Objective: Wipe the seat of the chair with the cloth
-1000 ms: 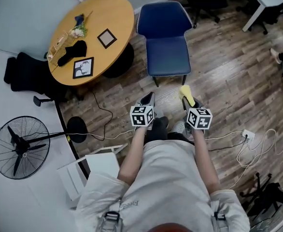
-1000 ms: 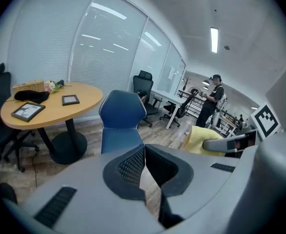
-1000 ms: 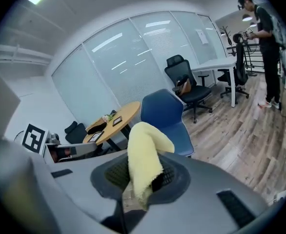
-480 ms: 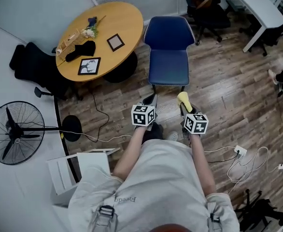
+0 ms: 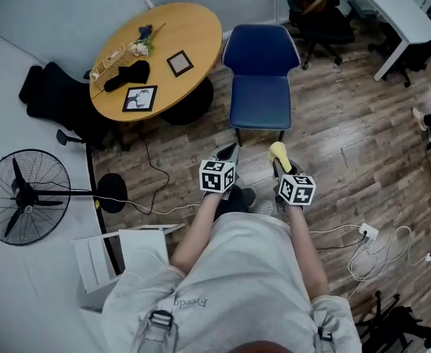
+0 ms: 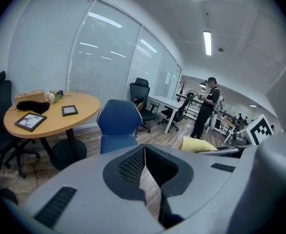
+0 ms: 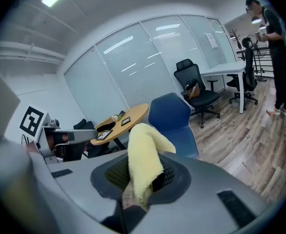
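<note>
Standing short of the blue chair (image 5: 259,57), I am holding both grippers out in front of me, pointing toward it. My right gripper (image 7: 142,179) is clamping the yellow cloth (image 7: 144,155) between its jaws, with a folded lump standing up out of them. I judge it is held that way so a loose end is free to drag over the seat (image 5: 259,103). My left gripper (image 6: 145,172) is carrying nothing, its jaws pressed together at the tips, and is riding alongside as a spare, perhaps to steady the chair. The seat is lying well ahead of the cloth, so wiping is not yet begun. The head view is giving me the layout: chair just beside the round table (image 5: 193,28), cables (image 5: 377,241) on the floor (image 5: 333,145), a fan (image 5: 24,197) off to the left. The gripper views are adding what it lacks: how the jaws stand, the glass partition (image 6: 104,52) behind the table, and a person (image 6: 206,106) standing farther back in the office.
</note>
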Demonstrator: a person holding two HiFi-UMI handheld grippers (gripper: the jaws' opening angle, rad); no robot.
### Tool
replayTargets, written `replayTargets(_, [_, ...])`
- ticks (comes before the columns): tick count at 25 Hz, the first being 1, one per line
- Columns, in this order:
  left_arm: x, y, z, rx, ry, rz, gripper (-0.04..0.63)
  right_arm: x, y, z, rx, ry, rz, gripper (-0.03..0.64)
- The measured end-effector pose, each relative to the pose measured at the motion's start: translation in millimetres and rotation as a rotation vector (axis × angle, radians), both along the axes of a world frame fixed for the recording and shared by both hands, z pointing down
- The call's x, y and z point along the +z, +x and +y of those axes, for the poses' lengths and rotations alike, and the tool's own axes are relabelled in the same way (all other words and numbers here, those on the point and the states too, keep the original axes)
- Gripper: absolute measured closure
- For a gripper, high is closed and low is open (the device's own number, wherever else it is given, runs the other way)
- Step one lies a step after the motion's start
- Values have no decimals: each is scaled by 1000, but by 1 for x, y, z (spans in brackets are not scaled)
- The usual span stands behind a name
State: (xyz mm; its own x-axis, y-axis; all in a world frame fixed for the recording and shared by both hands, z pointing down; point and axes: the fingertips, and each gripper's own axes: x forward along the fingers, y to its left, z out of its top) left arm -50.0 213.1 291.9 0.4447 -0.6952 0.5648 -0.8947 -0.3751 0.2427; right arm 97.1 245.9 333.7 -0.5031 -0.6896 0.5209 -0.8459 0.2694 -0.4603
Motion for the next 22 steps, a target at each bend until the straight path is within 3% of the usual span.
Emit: replayTargets(22, [3, -29, 11, 7, 2, 1, 569, 0, -18, 4, 36, 31, 5, 545])
